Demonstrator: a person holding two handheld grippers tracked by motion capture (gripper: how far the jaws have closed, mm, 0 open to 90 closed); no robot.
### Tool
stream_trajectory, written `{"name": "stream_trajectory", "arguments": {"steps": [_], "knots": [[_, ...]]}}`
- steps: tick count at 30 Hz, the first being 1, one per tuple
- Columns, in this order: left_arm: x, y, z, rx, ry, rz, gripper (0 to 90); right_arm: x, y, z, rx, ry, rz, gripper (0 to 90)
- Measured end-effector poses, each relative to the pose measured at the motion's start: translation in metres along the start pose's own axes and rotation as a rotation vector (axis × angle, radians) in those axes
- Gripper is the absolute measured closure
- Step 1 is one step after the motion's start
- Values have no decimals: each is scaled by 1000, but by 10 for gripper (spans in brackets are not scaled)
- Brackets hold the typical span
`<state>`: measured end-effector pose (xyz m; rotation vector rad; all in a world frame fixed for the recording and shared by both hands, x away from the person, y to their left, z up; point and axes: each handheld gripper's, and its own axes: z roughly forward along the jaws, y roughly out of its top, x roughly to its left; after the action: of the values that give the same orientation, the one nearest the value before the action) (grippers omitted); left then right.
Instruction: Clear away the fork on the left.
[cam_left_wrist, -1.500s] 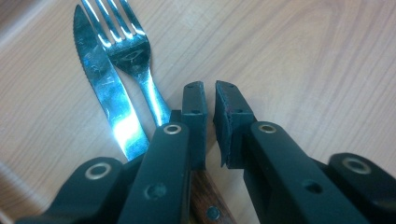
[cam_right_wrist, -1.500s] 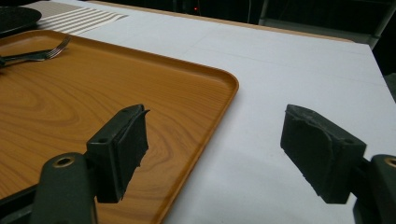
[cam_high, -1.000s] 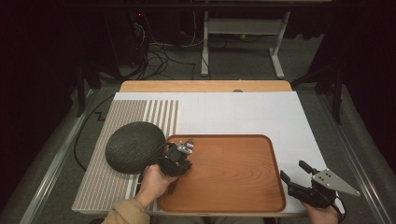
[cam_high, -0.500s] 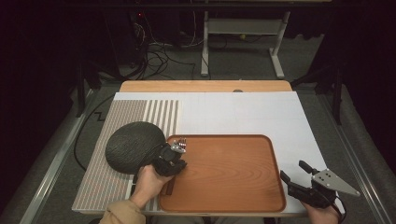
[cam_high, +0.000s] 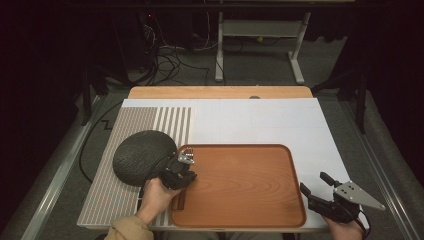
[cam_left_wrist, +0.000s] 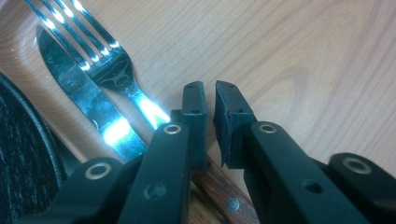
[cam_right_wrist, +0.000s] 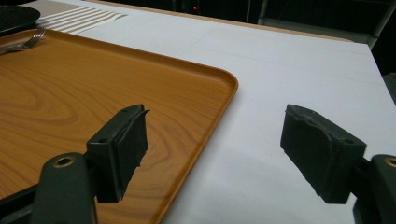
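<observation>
A fork (cam_left_wrist: 112, 70) and a knife (cam_left_wrist: 79, 93) with wooden handles (cam_left_wrist: 224, 191) lie side by side at the left edge of a brown wooden tray (cam_high: 240, 185). My left gripper (cam_left_wrist: 210, 88) hovers just over the fork's handle. Its jaws are shut to a thin gap, and nothing shows between the tips. In the high view the left gripper (cam_high: 182, 167) sits at the tray's near left, with the fork head (cam_high: 188, 158) poking out beyond it. My right gripper (cam_high: 315, 183) stands open and empty beside the tray's near right corner (cam_right_wrist: 224, 84).
A dark round plate (cam_high: 142, 157) rests on a striped placemat (cam_high: 150, 120), touching the tray's left side. A white mat (cam_high: 260, 120) covers the table behind and right of the tray. Cables and a desk frame (cam_high: 220, 50) lie on the floor beyond.
My left gripper has drifted slightly left and back toward the person along the tray's left edge. The right gripper has stayed open in place.
</observation>
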<state>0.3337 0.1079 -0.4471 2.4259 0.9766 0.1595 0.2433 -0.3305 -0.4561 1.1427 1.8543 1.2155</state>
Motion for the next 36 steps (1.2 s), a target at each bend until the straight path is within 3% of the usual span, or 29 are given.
{"name": "stream_trajectory", "arguments": {"steps": [25,29,36], "knots": [[6,-10,-4,-21,16,-26,785,0,0,0,2,-1,-2,233],[6,-10,-4,-22,18,-27,744,0,0,0,2,-2,-2,233],[5,-10,-4,-24,24,-19,593,0,0,0,5,0,4,233]]}}
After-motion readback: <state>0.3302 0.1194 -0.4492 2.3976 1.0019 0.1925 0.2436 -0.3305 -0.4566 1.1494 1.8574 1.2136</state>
